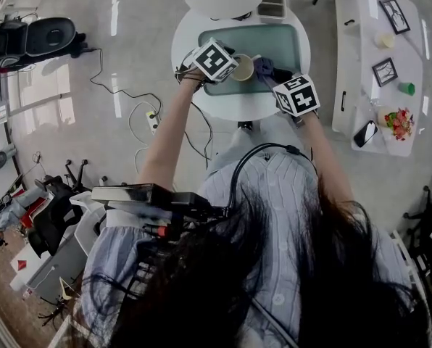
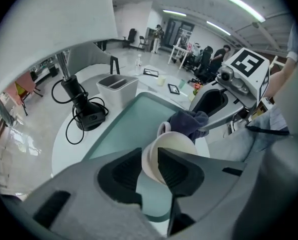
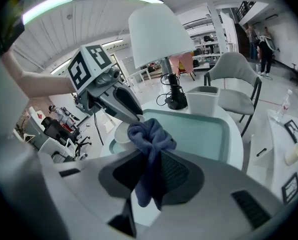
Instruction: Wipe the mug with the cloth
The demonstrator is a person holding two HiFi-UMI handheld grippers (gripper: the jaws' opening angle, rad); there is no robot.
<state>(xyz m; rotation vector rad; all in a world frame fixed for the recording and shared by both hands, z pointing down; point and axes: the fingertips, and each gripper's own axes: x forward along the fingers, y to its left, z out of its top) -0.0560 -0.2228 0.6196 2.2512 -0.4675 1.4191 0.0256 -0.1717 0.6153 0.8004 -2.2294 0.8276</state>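
A cream mug (image 2: 166, 151) is held above the green tray (image 2: 124, 129), its rim pinched between the jaws of my left gripper (image 2: 150, 168). In the head view the mug (image 1: 243, 67) sits just right of the left gripper's marker cube (image 1: 214, 60). My right gripper (image 3: 150, 171) is shut on a dark blue cloth (image 3: 150, 144), whose bunched top rises above the jaws. The cloth (image 2: 189, 123) touches the mug's far side, next to its handle. In the right gripper view only a sliver of the mug (image 3: 121, 133) shows behind the cloth.
The tray (image 1: 285, 46) lies on a small round white table (image 1: 256, 107). A lamp base with its cable (image 2: 86, 115) and a white two-slot bin (image 2: 117, 89) stand at the table's far side. A lampshade (image 3: 156, 31) hangs above. A white side table (image 1: 379, 56) with small items stands to the right.
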